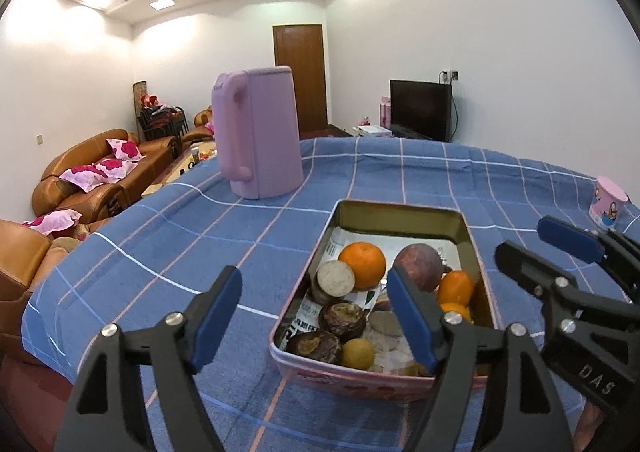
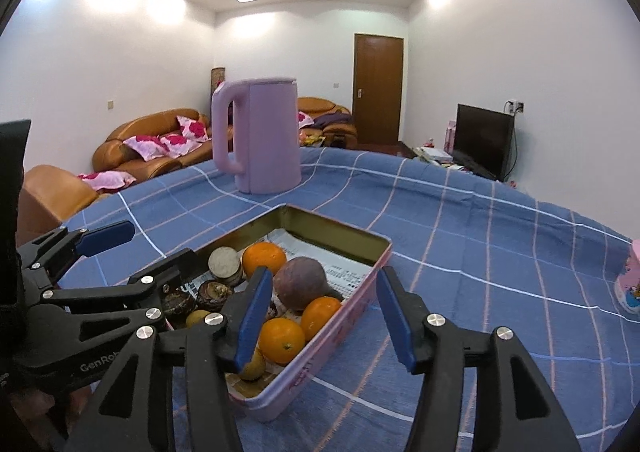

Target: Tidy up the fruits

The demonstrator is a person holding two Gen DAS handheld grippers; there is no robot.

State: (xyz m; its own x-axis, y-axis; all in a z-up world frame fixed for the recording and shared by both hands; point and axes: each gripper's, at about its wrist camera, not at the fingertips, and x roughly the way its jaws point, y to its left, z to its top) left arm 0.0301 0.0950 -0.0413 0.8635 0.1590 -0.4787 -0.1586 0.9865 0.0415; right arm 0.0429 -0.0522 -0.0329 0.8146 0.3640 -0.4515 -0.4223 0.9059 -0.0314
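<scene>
A shallow rectangular tin [image 1: 400, 208] with a dull gold inner wall and a pink printed outside sits on a blue checked tablecloth [image 1: 200, 236] crossed by thin white and pink lines. Printed paper lines its floor, and the fruit lies inside — a smooth round orange [image 1: 363, 264] toward the far left, a matte purplish round fruit [image 1: 418, 266] beside it, two more glossy oranges [image 2: 280, 340] against the right wall, wrinkled dark brown fruits [image 1: 342, 318] and a small yellowish one [image 1: 358, 353] at the near end, and a pale, flat-cut piece [image 1: 335, 278] by the left wall. The left gripper [image 1: 316, 316], black plastic with blue rubbery pads, hangs over the tin's near left corner with its jaws apart and nothing between them; its right pad hides part of the fruit. The right gripper [image 2: 324, 316] is likewise spread and empty, straddling the tin's right wall, its left pad covering the yellowish fruit's top. Farther off stands a tall, smooth lilac jug [image 1: 260, 132] with a looped handle. At the table's right edge a pink printed cup [image 1: 606, 202] is cut off in the right wrist view — its pattern is too small to read.
</scene>
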